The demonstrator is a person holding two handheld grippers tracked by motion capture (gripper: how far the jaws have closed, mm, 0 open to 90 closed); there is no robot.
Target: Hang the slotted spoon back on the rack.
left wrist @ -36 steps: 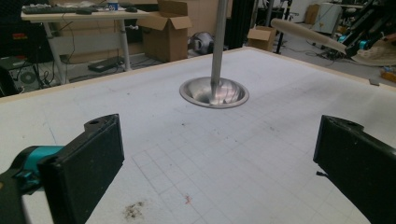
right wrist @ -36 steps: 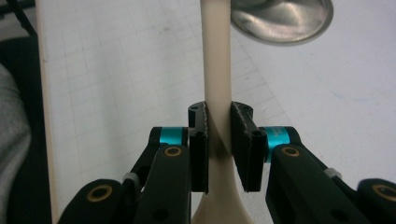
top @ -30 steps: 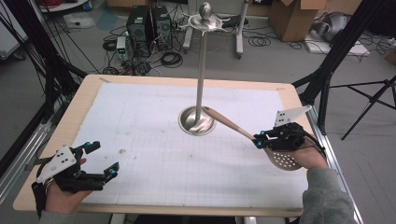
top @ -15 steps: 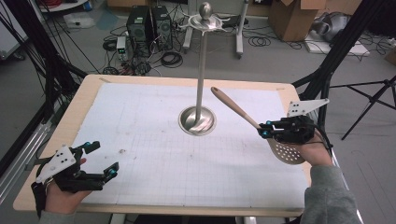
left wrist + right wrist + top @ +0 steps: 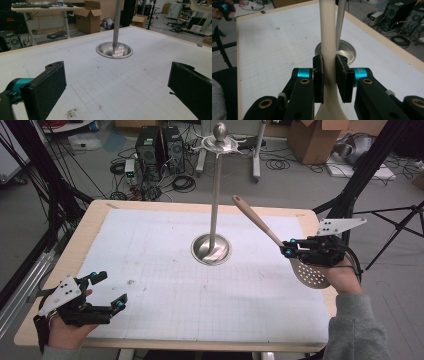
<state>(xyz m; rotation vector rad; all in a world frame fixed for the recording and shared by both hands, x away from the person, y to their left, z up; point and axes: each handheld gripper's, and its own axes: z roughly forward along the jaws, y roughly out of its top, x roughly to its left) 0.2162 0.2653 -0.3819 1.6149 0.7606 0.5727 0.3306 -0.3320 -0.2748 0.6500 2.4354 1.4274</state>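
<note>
At the lower left of the high view, the left gripper (image 5: 107,289) rests at the near edge of the pale wooden table with its white gridded mat (image 5: 150,270), carried by a hand whose fingers wrap the black body; its jaws stand spread wide apart with nothing between them, and in the left gripper view the two black pads (image 5: 51,85) frame bare mat. In the middle of the high view stands the tall silver metal stand with a round dished base (image 5: 212,249), its thin pole rising to a knob-topped hook ring near the upper edge of the frame. To the right of the pole, the long-handled wooden slotted spoon (image 5: 255,220) hangs in the air, tilted, its handle end pointing to the upper left and its perforated bowl low at the right edge of the table. The right gripper (image 5: 289,248), at the middle right of the frame, pinches the spoon's handle just above the bowl; in the right gripper view the pads (image 5: 342,75) press on both sides of the pale handle, with the stand's base behind it.
</note>
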